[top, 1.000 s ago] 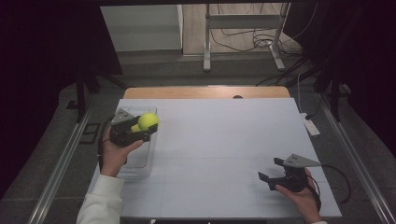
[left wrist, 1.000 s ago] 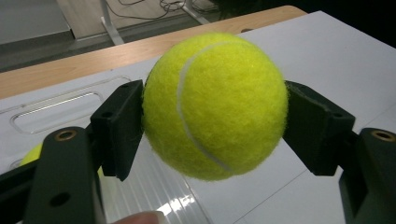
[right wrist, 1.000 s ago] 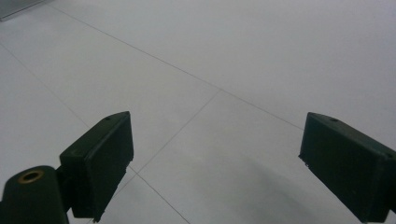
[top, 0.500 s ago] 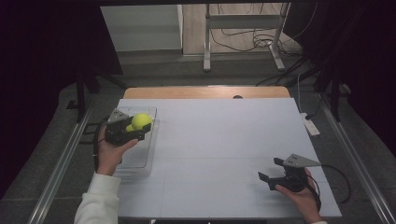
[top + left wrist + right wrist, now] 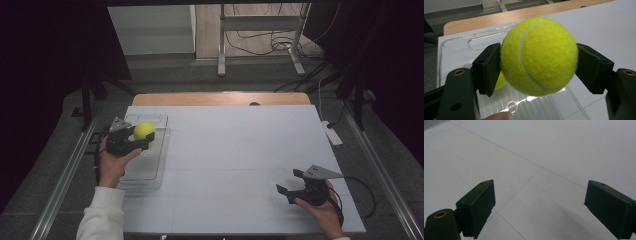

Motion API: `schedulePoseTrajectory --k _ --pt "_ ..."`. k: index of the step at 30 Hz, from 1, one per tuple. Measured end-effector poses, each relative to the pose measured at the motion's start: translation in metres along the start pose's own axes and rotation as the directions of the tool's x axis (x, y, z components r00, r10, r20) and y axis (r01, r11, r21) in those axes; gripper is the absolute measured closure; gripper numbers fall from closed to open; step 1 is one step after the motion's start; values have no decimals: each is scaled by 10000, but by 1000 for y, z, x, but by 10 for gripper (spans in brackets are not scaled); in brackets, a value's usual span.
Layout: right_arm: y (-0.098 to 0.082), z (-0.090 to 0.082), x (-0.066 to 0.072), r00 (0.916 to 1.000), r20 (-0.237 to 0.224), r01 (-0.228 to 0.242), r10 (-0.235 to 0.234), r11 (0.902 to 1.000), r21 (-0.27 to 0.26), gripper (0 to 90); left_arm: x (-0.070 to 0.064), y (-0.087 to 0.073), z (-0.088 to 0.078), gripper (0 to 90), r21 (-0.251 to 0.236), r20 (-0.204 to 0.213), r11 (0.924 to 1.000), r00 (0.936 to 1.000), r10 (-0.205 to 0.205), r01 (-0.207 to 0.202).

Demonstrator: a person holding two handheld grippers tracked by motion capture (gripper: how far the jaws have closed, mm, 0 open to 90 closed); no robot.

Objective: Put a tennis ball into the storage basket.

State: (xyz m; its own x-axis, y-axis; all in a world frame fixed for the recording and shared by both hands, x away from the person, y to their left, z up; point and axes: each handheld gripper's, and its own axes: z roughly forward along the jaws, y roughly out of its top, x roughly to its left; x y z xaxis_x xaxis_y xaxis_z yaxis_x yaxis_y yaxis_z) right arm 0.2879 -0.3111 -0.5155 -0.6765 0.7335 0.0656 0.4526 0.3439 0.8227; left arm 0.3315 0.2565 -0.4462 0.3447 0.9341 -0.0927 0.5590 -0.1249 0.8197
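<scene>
The left tool (image 5: 141, 141) is clamped on a fuzzy yellow-green tennis ball (image 5: 144, 131), one black jaw pressed against each side of it. The ball is held above a clear rectangular plastic tray (image 5: 157, 165) that lies on the left part of the white table (image 5: 235, 150). In the left gripper view, the ball (image 5: 539, 56) sits between the jaws over the ribbed floor of the tray (image 5: 541, 107), and part of a second yellow-green ball (image 5: 500, 81) shows behind the left jaw, low in the tray. The right tool (image 5: 291, 185) is held just above the bare table near its front right corner, jaws wide apart and gripping nothing.
</scene>
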Motion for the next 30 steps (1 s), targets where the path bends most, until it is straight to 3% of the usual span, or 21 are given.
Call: schedulePoseTrajectory --k 11,17,30 --pt "0 0 0 10000 3 -3 3 10000 29 101 14 -6 -4 267 194 -394 9992 9986 -341 349" --pt "0 0 0 10000 -11 -12 12 10000 25 101 20 -9 -3 267 480 -685 9980 9970 -369 402" --pt "0 1 0 10000 -4 -4 4 10000 32 101 25 -14 -3 267 995 -889 9940 9953 -372 461"
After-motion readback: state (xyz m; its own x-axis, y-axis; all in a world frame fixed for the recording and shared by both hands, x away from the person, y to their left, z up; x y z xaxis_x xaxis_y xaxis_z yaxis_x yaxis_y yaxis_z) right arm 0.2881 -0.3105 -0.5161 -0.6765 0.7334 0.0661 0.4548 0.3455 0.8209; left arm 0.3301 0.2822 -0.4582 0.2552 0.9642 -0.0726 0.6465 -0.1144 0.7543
